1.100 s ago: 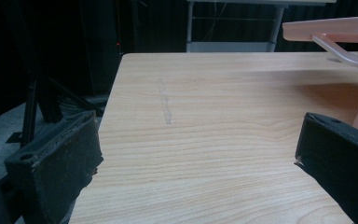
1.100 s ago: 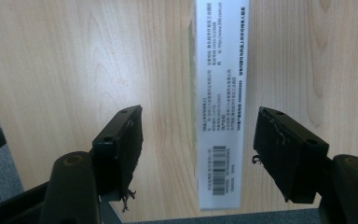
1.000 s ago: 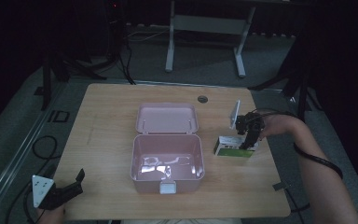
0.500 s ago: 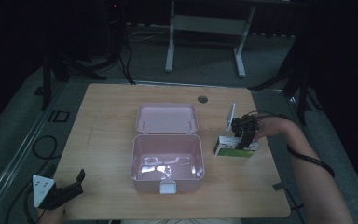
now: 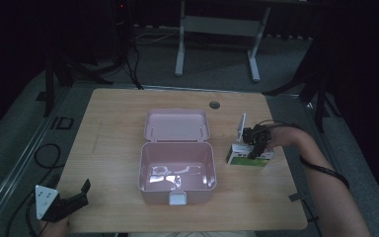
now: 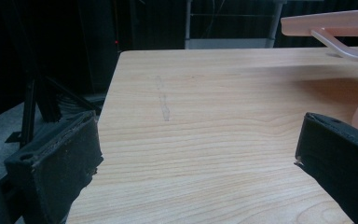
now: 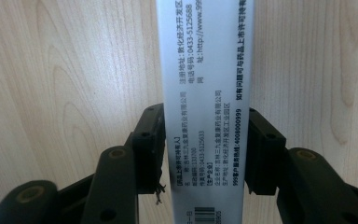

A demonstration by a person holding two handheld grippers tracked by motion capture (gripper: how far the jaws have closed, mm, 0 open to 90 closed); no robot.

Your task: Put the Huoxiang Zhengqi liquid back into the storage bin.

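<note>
One pink lidded box [image 5: 176, 168] is seen open at the table [image 5: 113, 123] centre. One white-green carton [image 5: 249, 156] lies just right of it, clamped by the right gripper [image 5: 256, 146]. The left gripper [image 5: 66, 202], jaws wide and empty, is held at the near-left corner.

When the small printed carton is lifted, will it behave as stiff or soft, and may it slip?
The carton looks like thin cardboard, so probably light and somewhat crushable. The right tool has its jaws against its two narrow sides; the flat faces seem smooth, so it might slip under a loose grip.
</note>
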